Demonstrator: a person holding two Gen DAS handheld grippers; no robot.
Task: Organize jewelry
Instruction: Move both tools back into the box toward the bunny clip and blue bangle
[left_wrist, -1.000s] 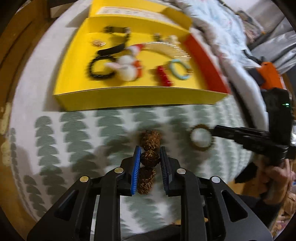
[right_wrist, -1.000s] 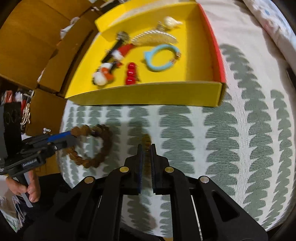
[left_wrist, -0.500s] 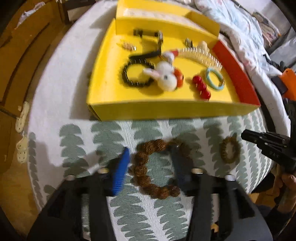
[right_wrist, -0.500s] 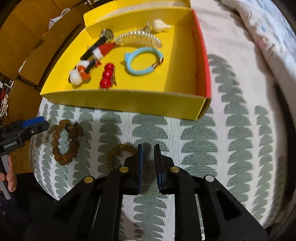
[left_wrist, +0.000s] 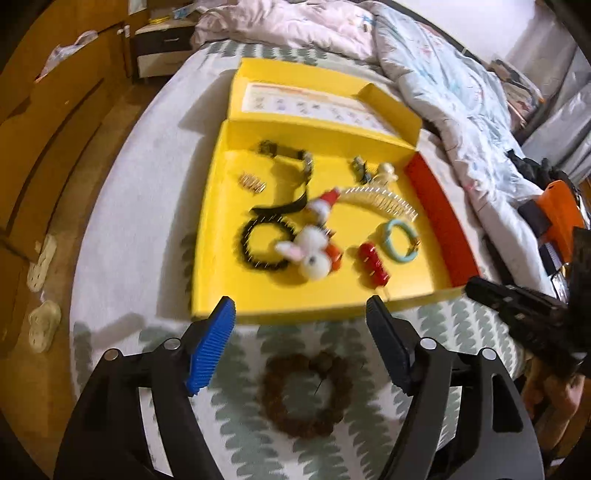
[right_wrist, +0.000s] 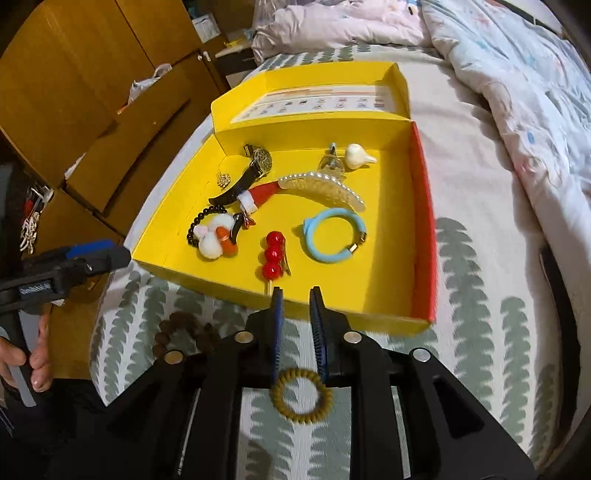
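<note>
You are working in a home bedroom: bed with rumpled quilt, wooden wardrobe alongside.

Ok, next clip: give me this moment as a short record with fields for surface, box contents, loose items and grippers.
surface: patterned bedspread
box: open yellow box holding watch, pearl clip, blue bracelet, red bead clip, black bead bracelet
loose items: brown bead bracelet and small tan bracelet, both on the bedspread
left gripper: opening, empty
right gripper: opening, empty
</note>
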